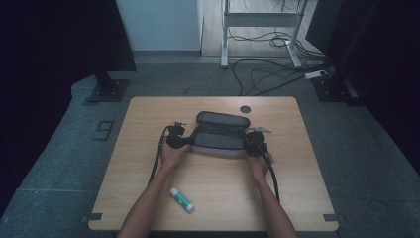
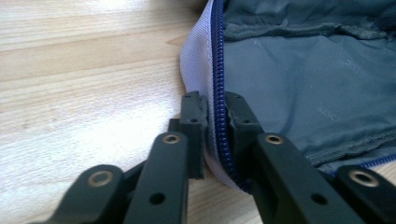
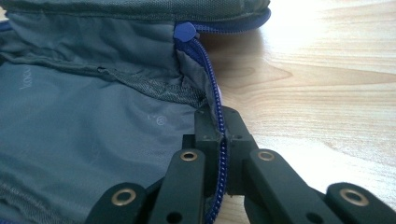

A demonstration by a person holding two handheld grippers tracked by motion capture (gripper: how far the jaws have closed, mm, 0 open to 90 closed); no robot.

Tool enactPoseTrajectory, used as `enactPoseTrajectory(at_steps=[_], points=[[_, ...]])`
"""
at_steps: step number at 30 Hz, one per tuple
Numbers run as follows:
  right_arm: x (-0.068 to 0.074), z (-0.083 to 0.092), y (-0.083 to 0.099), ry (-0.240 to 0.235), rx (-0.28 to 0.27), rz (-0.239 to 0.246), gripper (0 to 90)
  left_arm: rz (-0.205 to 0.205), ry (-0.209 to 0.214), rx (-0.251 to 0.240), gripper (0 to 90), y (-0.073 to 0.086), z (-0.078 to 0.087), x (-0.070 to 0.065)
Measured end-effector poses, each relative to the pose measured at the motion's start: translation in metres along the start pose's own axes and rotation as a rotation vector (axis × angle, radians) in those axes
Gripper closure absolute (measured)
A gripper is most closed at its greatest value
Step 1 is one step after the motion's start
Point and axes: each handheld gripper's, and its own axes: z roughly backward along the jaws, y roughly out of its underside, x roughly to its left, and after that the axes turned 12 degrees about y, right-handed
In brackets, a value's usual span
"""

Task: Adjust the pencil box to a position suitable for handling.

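An open pencil case (image 1: pixel 219 133) with a grey lining and a blue zipper lies in the middle of the wooden table (image 1: pixel 148 119), its lid folded back. My left gripper (image 1: pixel 184 141) is shut on the case's left end; in the left gripper view its jaws pinch the zipper edge (image 2: pixel 217 105) of the case (image 2: pixel 308 88). My right gripper (image 1: pixel 250 142) is shut on the right end, clamping the zipper rim (image 3: pixel 217 122) of the case (image 3: pixel 84 140). A blue zipper pull (image 3: pixel 185 31) sits at the hinge corner.
A white glue stick with a green label (image 1: pixel 182 199) lies near the table's front edge, left of centre. A dark round grommet (image 1: pixel 245 109) is set in the table behind the case. Cables and a desk frame (image 1: pixel 262 29) are on the floor beyond.
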Motion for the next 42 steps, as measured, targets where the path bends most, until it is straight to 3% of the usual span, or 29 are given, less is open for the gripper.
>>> enactPoseTrajectory(at_steps=[5,16,30,42], points=[[0.003,0.009,-0.002,-0.025,-0.022,0.018,86.5,-0.010,0.011,-0.010,85.8,0.000,0.011,0.001],[0.011,0.042,-0.009,-0.075,-0.105,0.043,86.5,-0.073,0.032,-0.089,85.9,-0.002,0.062,-0.019],[0.010,0.079,-0.004,-0.126,-0.196,0.058,86.5,-0.122,0.080,-0.129,86.0,0.011,0.089,-0.032],[0.012,0.101,0.011,-0.181,-0.221,0.054,86.4,-0.148,0.114,-0.149,85.7,0.034,0.112,-0.043]])
